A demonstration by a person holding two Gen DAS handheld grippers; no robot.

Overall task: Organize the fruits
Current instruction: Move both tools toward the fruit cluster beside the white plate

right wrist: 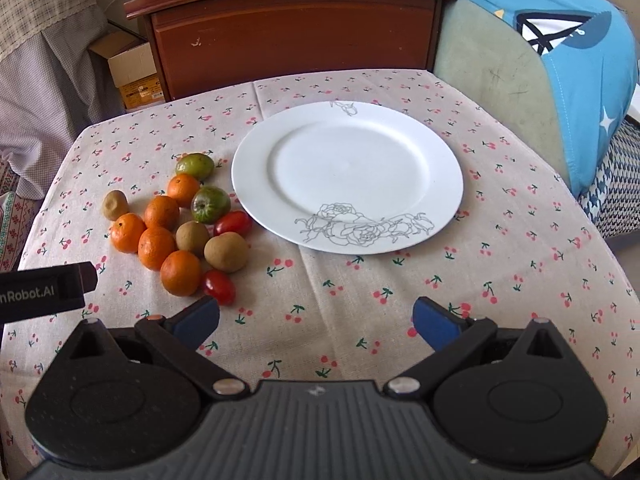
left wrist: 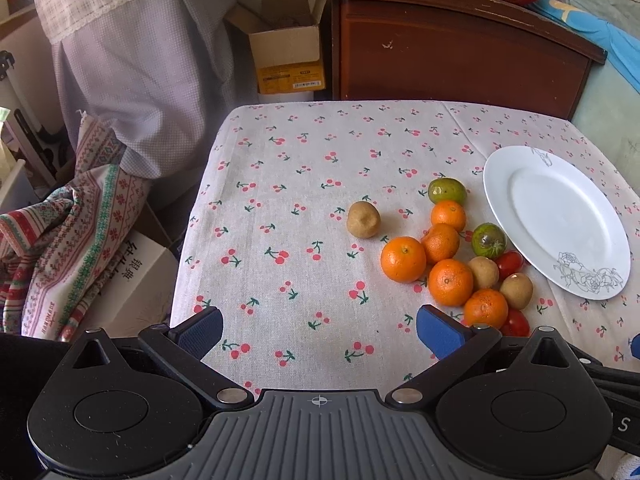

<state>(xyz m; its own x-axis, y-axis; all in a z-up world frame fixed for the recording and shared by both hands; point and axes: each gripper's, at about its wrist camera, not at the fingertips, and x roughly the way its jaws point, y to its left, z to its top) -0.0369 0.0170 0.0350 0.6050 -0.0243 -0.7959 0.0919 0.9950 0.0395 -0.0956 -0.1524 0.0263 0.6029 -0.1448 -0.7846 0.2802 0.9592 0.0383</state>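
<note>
**Fruit heap left of plate, both grippers wide & empty**

On the cherry-print tablecloth [right wrist: 360, 292], w/ the white round china plate w/ grey rose line-drawing [right wrist: 347, 176] as landmark, going left to right: furthest left of the plate sits a lone brown kiwi [right wrist: 115, 205], a little apart from the heap. Next, five orange mandarins [right wrist: 157, 247] packed together, touching each other. Nearer the plate: a green round fruit [right wrist: 195, 165] at the far end, a green-red tomato-like fruit [right wrist: 210, 204] just beside the rim, two more brown kiwis [right wrist: 226, 251], and two small red oval tomatoes [right wrist: 218, 287], one near the rim, one at the near end of the heap. Plate itself is bare; nothing on it yet.

Left gripper [left wrist: 320, 330]: jaws spread wide, nothing between, hovering over bare cloth left of the heap, pointing down at a slant. Right gripper [right wrist: 316, 322]: same, wide & empty, over cloth on the near side of the plate.

Judgement: task hasn't started; first pick is the step in hand. To do it well, prob. start w/ an outer piece, e.g. the near red tomato or near mandarin, so neighbours don't roll. Straddle one fruit only, close gently (tomatoes soft), lift clear before crossing the rim, set down in the plate's flat centre. Round fruit may roll; group like w/ like.
</note>
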